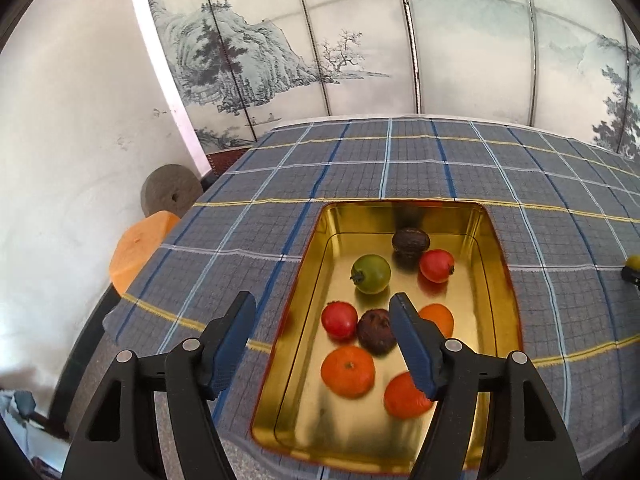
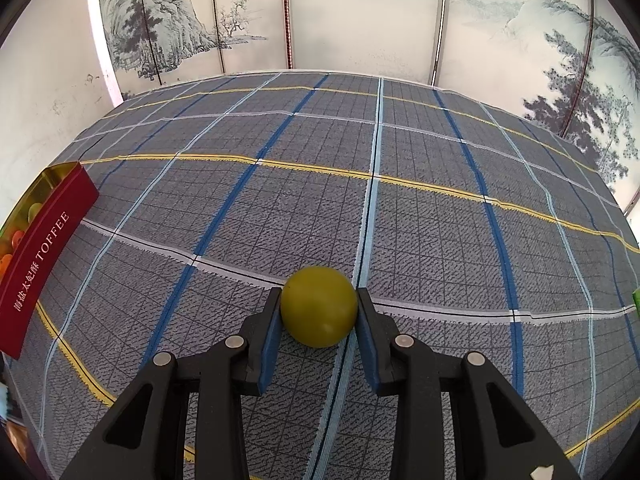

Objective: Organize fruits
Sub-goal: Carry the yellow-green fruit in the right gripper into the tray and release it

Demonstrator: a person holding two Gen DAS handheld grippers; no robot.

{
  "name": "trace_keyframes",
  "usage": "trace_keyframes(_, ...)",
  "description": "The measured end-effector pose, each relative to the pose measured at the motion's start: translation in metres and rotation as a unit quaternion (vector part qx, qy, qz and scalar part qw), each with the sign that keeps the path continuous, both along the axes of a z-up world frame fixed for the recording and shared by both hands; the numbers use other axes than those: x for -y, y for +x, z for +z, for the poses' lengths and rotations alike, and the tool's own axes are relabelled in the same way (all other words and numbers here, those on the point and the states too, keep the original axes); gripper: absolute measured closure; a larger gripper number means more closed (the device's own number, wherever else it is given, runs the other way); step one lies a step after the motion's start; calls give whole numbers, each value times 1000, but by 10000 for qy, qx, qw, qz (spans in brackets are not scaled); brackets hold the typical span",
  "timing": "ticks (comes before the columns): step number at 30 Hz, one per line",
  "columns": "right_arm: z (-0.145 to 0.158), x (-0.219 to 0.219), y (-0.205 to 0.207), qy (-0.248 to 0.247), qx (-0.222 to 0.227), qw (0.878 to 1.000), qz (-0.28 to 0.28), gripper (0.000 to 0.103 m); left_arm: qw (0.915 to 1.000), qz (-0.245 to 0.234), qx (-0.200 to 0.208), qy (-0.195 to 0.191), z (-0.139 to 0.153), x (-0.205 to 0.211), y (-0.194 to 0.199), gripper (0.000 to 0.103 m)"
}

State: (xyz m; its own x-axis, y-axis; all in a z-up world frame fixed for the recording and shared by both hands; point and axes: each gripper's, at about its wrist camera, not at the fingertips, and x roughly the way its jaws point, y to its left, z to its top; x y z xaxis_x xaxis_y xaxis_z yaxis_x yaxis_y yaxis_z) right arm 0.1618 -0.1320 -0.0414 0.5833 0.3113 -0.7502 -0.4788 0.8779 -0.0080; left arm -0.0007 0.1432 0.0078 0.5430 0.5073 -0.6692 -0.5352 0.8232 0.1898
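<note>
- Gold-lined tin [image 1: 500,264] sits on the plaid-clothed bench [image 1: 400,168], holding three oranges [image 1: 347,371], two red fruits [image 1: 339,319], a green one [image 1: 371,273] and two dark brown ones [image 1: 410,241].
- Left hand-held gripper [image 1: 322,316] hangs over the tin's near left edge, fingers spread wide, gripping nothing.
- Right hand-held gripper [image 2: 319,300] pinches a yellow-green fruit [image 2: 319,306] between both blue pads, over the cloth [image 2: 400,216].
- The tin's red side [image 2: 40,256], lettered TOFFEE, lies well to that fruit's left.
</note>
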Motion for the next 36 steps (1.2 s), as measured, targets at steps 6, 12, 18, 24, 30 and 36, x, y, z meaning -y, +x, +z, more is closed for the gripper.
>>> trace_keyframes(6,2,0,-5,23,38,10000,54,71,9999,-82,19,119,11,17,-14,33)
trace_keyframes(12,6,-1,-29,317,-15,9994,158,71,9996,-114,71,229,17,29,-25,33)
trace_keyframes(18,22,-15,-59,486,77,9977,461,71,9997,-109,84,181,17,31,-32,33)
trace_keyframes(24,42,-40,-87,569,170,9946,848,71,9998,-64,112,164,18,30,-40,33)
trace_keyframes(30,65,-74,-117,602,370,9884,1348,71,9998,33,140,166,17,23,-50,32)
trace_keyframes(36,82,-108,-141,654,451,9805,1795,71,9996,146,106,233,12,16,-58,32)
